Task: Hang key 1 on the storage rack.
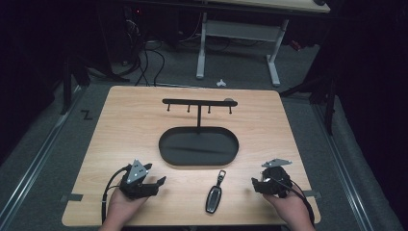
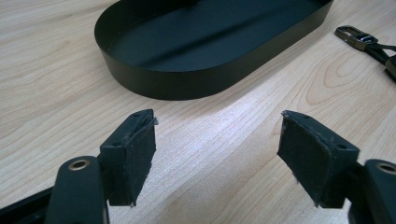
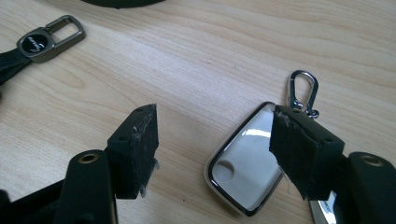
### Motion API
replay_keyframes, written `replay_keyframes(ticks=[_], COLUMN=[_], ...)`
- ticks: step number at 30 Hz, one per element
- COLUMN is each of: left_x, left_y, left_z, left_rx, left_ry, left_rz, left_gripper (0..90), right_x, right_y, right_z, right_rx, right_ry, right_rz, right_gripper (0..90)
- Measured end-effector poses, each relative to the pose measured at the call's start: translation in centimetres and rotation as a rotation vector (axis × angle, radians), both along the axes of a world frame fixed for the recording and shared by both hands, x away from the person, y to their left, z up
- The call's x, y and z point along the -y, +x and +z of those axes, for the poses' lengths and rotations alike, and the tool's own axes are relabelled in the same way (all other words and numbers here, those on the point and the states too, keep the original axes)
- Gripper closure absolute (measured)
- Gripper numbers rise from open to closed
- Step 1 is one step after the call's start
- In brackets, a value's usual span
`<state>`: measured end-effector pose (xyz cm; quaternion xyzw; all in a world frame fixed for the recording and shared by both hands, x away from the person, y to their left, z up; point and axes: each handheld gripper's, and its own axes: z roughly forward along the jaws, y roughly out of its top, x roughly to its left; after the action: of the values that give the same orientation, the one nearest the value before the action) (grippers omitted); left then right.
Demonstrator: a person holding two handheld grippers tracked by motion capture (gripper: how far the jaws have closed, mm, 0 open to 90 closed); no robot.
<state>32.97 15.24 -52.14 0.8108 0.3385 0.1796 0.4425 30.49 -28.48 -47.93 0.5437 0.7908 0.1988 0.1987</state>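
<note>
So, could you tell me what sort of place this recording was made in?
Probably a lab or workshop set up for recording, not a home. The wooden table stands alone on grey carpet, loose cables lie on the floor behind it, and a white-legged desk stands in the dark room beyond.

My left gripper [image 2: 217, 151]: jaws apart, nothing between | black oval tray [image 2: 187, 79]: ahead on wooden table [image 2: 56, 84] | key strap [image 2: 366, 44]: far right

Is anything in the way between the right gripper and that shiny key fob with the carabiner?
Nothing visible does. The right gripper, jaws open, sits close by the shiny chrome-rimmed key fob on the bare wooden table; the black strap keyring lies off to one side.
</note>
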Motion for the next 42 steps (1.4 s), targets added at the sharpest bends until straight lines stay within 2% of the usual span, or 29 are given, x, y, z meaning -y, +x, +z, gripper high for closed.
replay_keyframes(ticks=[1, 4, 5, 9, 11, 12, 13, 14, 16, 21, 23, 24, 25, 26, 27, 31, 33, 36, 37, 38, 39, 40, 41, 42], left_x=[-0.1, -0.2, -0.2, -0.1, 0.0, 0.0, 0.0, 0.0, -0.1, -0.2, -0.2, -0.2, -0.1, -0.1, -0.1, 0.0, 0.0, -0.1, -0.1, -0.1, -0.1, -0.1, -0.1, -0.1], left_y=[0.0, 0.0, -0.1, 0.0, -0.1, -0.1, -0.1, -0.2, -0.2, -0.2, -0.2, -0.2, -0.2, -0.2, -0.1, -0.1, 0.0, 0.0, 0.0, 0.0, 0.0, 0.0, 0.0, 0.0], left_z=[0.0, 0.0, 0.0, 0.0, 0.0, 0.0, 0.1, 0.1, 0.2, 0.2, 0.2, 0.2, 0.1, 0.1, 0.0, 0.0, -0.1, -0.1, -0.1, -0.1, -0.1, -0.1, -0.1, -0.1], left_rx=[-0.003, -0.004, -0.002, -0.003, -0.006, -0.006, -0.005, -0.004, -0.003, -0.007, -0.008, -0.008, -0.010, -0.010, -0.011, -0.017, -0.014, -0.016, -0.017, -0.018, -0.017, -0.017, -0.017, -0.017], left_ry=[-0.005, -0.013, -0.019, -0.022, -0.024, -0.024, -0.028, -0.030, -0.033, -0.037, -0.038, -0.037, -0.035, -0.035, -0.032, -0.022, -0.021, -0.021, -0.020, -0.020, -0.019, -0.019, -0.017, -0.017], left_rz=[-0.001, -0.003, -0.004, -0.006, -0.010, -0.010, -0.009, -0.010, -0.010, -0.010, -0.012, -0.012, -0.014, -0.014, -0.015, -0.020, -0.020, -0.019, -0.020, -0.020, -0.021, -0.021, -0.022, -0.022], left_gripper=[27.8, 27.8, 27.8, 27.8, 27.7, 27.6, 27.6, 27.6, 27.6, 27.7, 27.6, 27.6, 27.6, 27.7, 27.6, 27.6, 27.6, 27.6, 27.6, 27.6, 27.6, 27.6, 27.6, 27.6], right_x=[0.0, 0.0, -0.1, -0.3, -0.6, -0.6, -1.0, -1.0, -1.3, -2.9, -3.9, -3.9, -4.6, -4.6, -5.2, -6.0, -6.8, -7.3, -7.8, -7.8, -8.0, -8.0, -8.4, -8.4], right_y=[0.2, 0.5, 0.7, 1.0, 1.1, 1.1, 1.2, 1.2, 1.3, 1.4, 1.6, 1.6, 1.8, 1.8, 2.0, 2.4, 2.5, 2.6, 2.8, 2.8, 3.0, 3.0, 3.2, 3.2], right_z=[0.1, 0.1, 0.0, 0.0, 0.1, 0.1, 0.1, 0.1, 0.2, 0.2, 0.1, 0.1, 0.0, 0.0, 0.0, 0.0, -0.2, -0.3, -0.3, -0.3, -0.3, -0.3, -0.1, -0.1], right_rx=[-0.022, -0.032, -0.054, -0.074, -0.104, -0.104, -0.130, -0.130, -0.162, -0.198, -0.232, -0.232, -0.264, -0.264, -0.284, -0.315, -0.314, -0.327, -0.346, -0.346, -0.351, -0.351, -0.354, -0.354], right_ry=[0.001, -0.006, -0.015, -0.030, -0.041, -0.041, -0.055, -0.055, -0.083, -0.141, -0.161, -0.161, -0.173, -0.173, -0.180, -0.180, -0.205, -0.202, -0.185, -0.185, -0.163, -0.163, -0.132, -0.132], right_rz=[-0.009, -0.011, -0.017, -0.018, -0.004, -0.004, 0.001, 0.001, 0.016, 0.071, 0.091, 0.091, 0.090, 0.090, 0.091, 0.108, 0.129, 0.139, 0.134, 0.134, 0.133, 0.133, 0.131, 0.131], right_gripper=[32.9, 32.8, 32.4, 32.2, 32.0, 32.0, 32.0, 32.0, 31.9, 34.8, 35.2, 35.2, 35.4, 35.4, 35.4, 35.3, 35.3, 35.4, 35.4, 35.4, 33.8, 33.8, 31.0, 31.0])
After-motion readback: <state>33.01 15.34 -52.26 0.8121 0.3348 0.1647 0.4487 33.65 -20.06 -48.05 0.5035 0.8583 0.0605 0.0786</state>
